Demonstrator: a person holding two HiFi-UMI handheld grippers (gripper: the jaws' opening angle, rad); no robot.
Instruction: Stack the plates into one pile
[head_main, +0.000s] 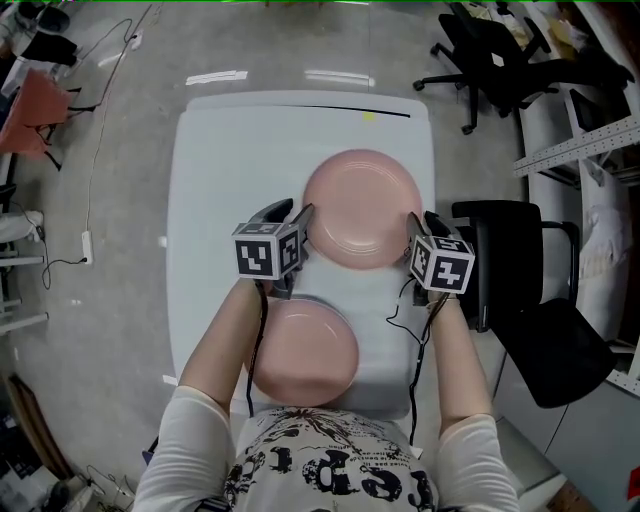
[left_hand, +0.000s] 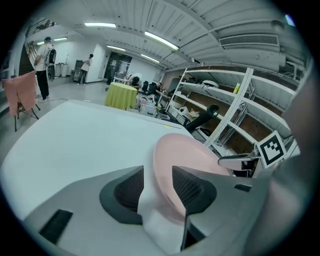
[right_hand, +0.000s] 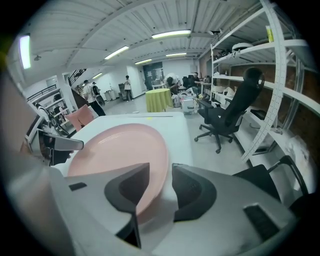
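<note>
Two pink plates lie on the white table (head_main: 205, 190). The far plate (head_main: 362, 205) sits mid-table; the near plate (head_main: 305, 352) lies by the front edge, between the person's forearms. My left gripper (head_main: 290, 216) stands at the far plate's left rim, jaws open, with the rim (left_hand: 165, 165) in the gap and the pads clear of it. My right gripper (head_main: 425, 226) stands at the same plate's right rim, also open, the rim (right_hand: 157, 150) between its jaws. Each gripper view shows the other gripper across the plate: the right gripper (left_hand: 240, 159) and the left gripper (right_hand: 60, 144).
A black chair (head_main: 530, 300) stands close to the table's right side, with metal shelving (head_main: 590, 140) behind it. More black office chairs (head_main: 480, 50) are at the far right. A red-draped chair (head_main: 35, 110) and a power strip (head_main: 87, 245) are on the floor at left.
</note>
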